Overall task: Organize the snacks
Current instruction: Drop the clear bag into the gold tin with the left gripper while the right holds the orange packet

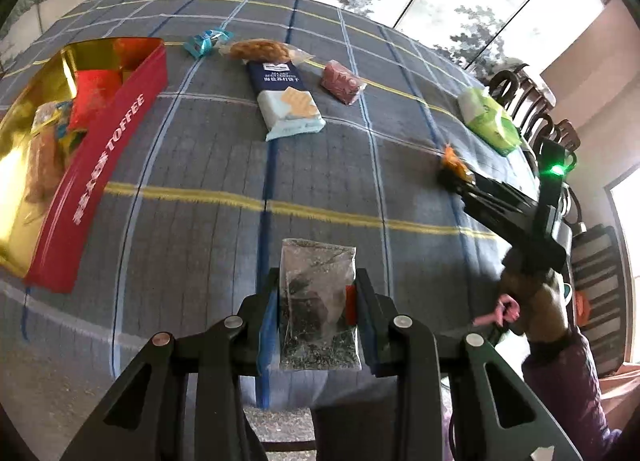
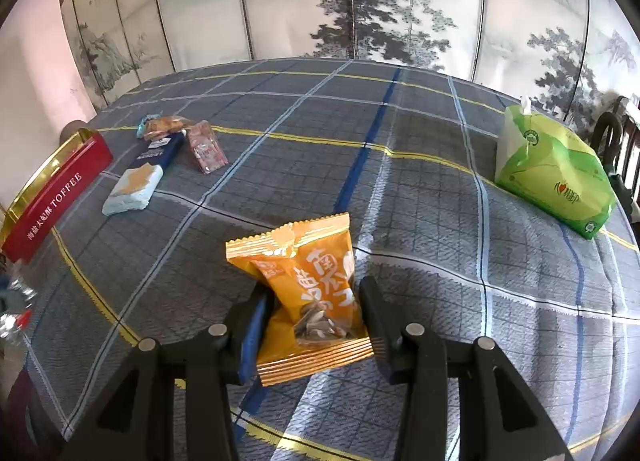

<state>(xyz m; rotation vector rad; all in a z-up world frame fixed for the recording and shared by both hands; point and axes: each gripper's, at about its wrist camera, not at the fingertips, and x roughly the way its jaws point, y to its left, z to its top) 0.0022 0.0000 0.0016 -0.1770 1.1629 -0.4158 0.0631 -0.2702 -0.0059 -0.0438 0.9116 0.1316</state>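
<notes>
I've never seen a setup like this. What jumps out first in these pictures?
Each gripper clutches a snack: the left gripper a clear packet, the right gripper an orange sunflower-seed packet. On the checked tablecloth, a red toffee tin at far left holds other snacks.

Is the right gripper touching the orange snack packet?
Touching. Right wrist view: the right gripper has both fingers pressed against the orange snack packet, pinching it.

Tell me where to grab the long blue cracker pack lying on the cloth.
Grip the cracker pack across its narrow width, near the middle, coming from above. It lies flat and long, so only its short sides fit the jaws. Avoid its far end, where a clear cookie bag lies against it. Both hand-held grippers are full now.
</notes>
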